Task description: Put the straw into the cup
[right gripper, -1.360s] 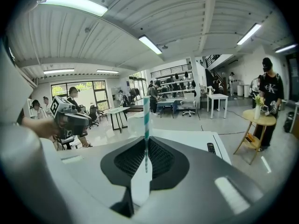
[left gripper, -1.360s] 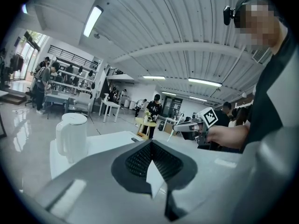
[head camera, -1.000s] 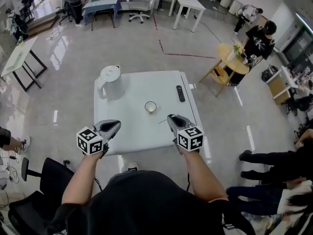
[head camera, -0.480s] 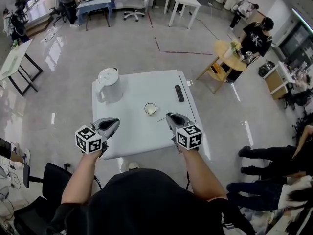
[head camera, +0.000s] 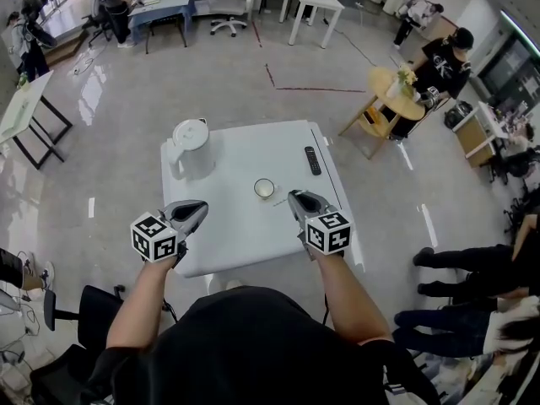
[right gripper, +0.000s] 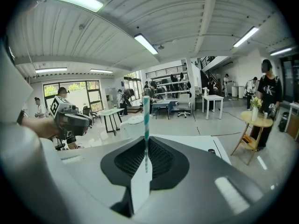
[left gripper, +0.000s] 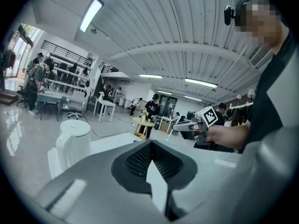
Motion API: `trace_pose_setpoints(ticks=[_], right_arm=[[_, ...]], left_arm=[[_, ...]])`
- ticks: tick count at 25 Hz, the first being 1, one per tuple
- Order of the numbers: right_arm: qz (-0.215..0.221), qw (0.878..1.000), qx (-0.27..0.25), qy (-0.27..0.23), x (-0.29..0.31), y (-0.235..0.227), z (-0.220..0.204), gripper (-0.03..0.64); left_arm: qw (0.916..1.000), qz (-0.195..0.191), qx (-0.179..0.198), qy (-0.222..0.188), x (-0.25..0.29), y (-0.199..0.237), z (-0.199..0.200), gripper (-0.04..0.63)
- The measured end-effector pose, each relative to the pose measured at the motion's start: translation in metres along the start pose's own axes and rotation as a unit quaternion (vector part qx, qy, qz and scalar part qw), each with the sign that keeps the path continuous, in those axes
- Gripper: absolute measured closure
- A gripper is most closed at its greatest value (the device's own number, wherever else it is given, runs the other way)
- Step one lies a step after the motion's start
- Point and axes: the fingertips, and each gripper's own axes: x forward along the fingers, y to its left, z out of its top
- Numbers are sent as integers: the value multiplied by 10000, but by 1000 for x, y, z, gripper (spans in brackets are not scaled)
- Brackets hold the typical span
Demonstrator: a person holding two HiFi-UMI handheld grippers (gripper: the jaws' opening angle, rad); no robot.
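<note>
We see right gripper clamped on the straw at the table front edge, cup just beyond, left gripper closed, empty.

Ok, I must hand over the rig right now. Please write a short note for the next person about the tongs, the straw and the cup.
Left tongs: shut, nothing in them, held over the table's near left part.
Right tongs: shut on the striped straw, which sticks out past the jaws; held just to the near right of the cup.
Cup: upright on the white table, between the two tongs; no straw in it.
Done: straw is in the grip.
Left: bring the straw over the cup, lower it in, open the right tongs.
</note>
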Motion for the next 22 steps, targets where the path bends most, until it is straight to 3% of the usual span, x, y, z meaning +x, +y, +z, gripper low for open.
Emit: trace_pose_setpoints(ticks=[22], right_arm=[[-158,9998,77,-36,0,-10,0,568]], left_arm=[[9999,-77,85,111,4,5,4,595]])
